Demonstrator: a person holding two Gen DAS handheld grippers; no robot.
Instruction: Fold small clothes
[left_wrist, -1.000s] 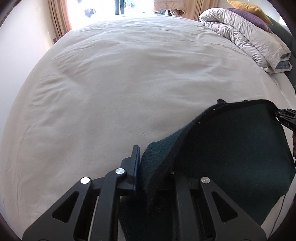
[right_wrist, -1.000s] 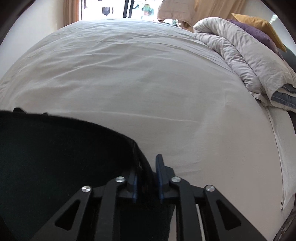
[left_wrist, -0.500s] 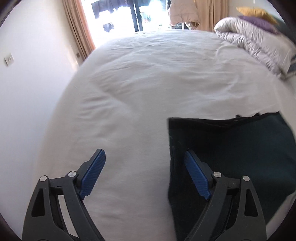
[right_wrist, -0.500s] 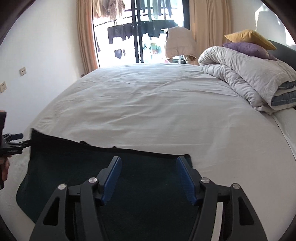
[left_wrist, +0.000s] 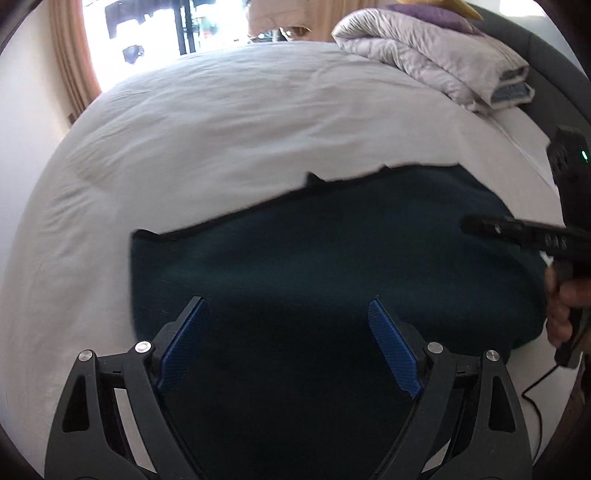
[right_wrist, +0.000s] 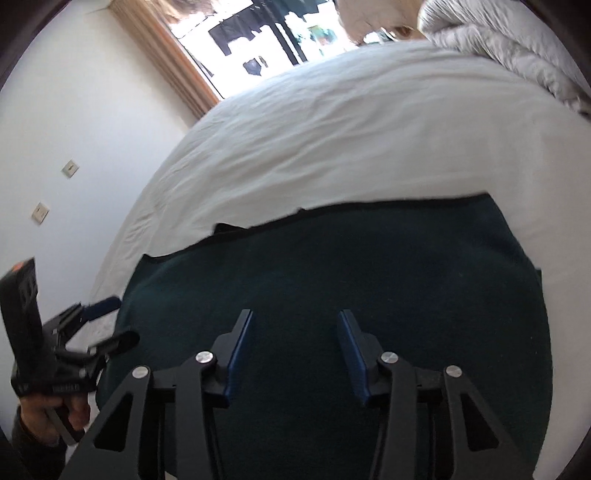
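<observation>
A dark teal garment (left_wrist: 332, 266) (right_wrist: 332, 269) lies flat on the white bed sheet (left_wrist: 221, 122) (right_wrist: 369, 129), its far edge roughly straight. My left gripper (left_wrist: 288, 321) hovers over its near part, jaws wide open, nothing between the blue pads. My right gripper (right_wrist: 295, 328) hangs over the cloth too, jaws partly apart and closing, with no cloth between them. Each gripper also shows in the other's view: the right gripper (left_wrist: 480, 225) at the garment's right side, the left gripper (right_wrist: 107, 321) at its left edge.
A folded grey duvet (left_wrist: 436, 62) with purple and yellow pillows lies at the bed's far right. A bright window with tan curtains (right_wrist: 173, 62) is behind the bed, a white wall with switches (right_wrist: 70, 168) to the left. A black cable (left_wrist: 535, 384) trails near the right edge.
Both grippers let go of the garment's edge, which dropped flat onto the sheet. Both opened and drew back over the cloth; the right one has since narrowed and rolled.
</observation>
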